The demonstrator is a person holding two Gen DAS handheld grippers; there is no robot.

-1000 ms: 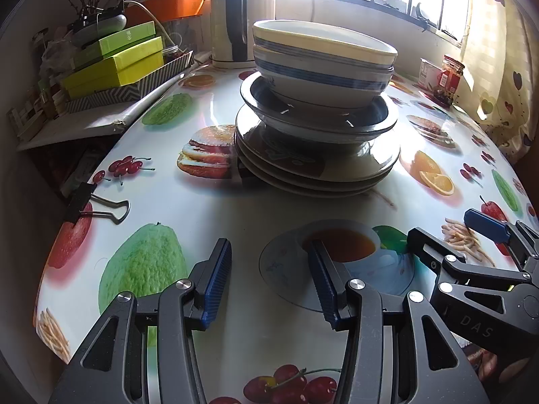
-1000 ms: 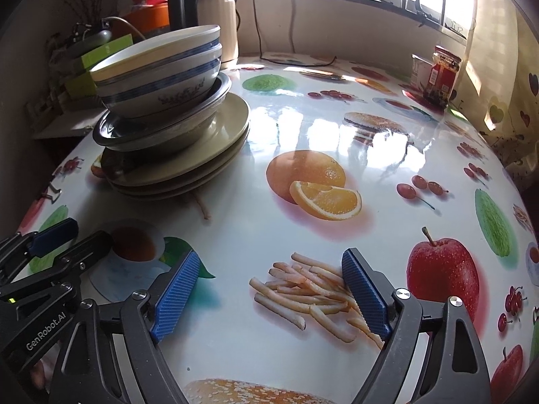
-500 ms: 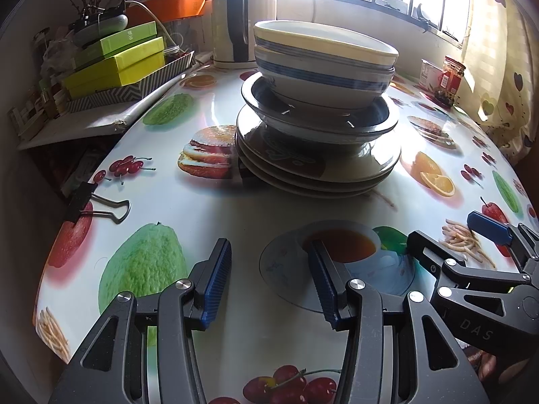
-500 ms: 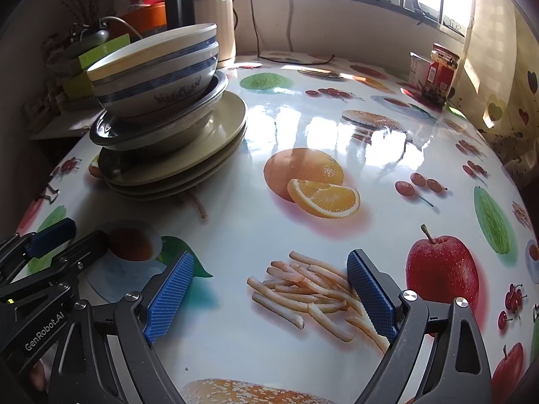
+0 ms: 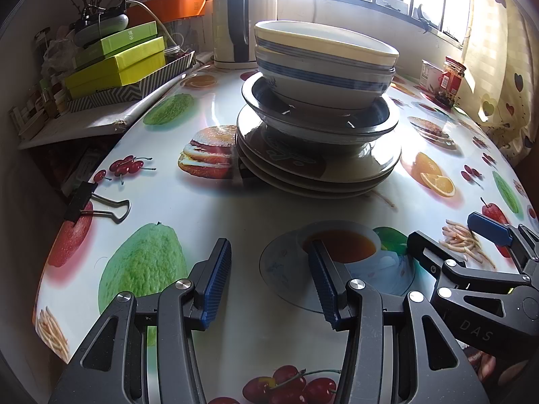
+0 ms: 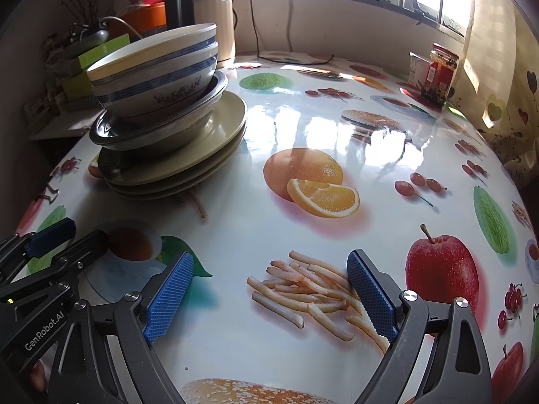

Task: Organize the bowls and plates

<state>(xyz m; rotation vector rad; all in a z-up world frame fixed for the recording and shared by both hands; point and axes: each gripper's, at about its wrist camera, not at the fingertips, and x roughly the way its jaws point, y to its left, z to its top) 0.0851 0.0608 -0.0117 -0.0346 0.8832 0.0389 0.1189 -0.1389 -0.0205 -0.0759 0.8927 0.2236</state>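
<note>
Two nested white bowls with blue stripes (image 5: 323,67) (image 6: 155,74) sit in a grey deep dish (image 5: 316,124) (image 6: 158,131). The dish rests on three stacked cream plates (image 5: 320,171) (image 6: 192,161). In the left wrist view the stack stands straight ahead at mid-table. In the right wrist view it is at the far left. My left gripper (image 5: 267,259) (image 6: 72,235) hovers open near the table's front edge, nothing between its blue pads. My right gripper (image 6: 269,266) (image 5: 451,232) is just to its right, open wide over printed fries and holding nothing. Neither touches the stack.
The round table (image 6: 303,128) wears a glossy fruit-print cloth. A binder clip (image 5: 87,202) grips its left edge. Behind the stack stand a kettle (image 5: 235,17) and a cream flask (image 6: 215,17). Green boxes (image 5: 114,64) sit on a side shelf. A red-lidded jar (image 6: 441,70) stands far right by the curtain.
My right gripper's jaws have spread slightly wider. The left gripper and the stack have not moved.
</note>
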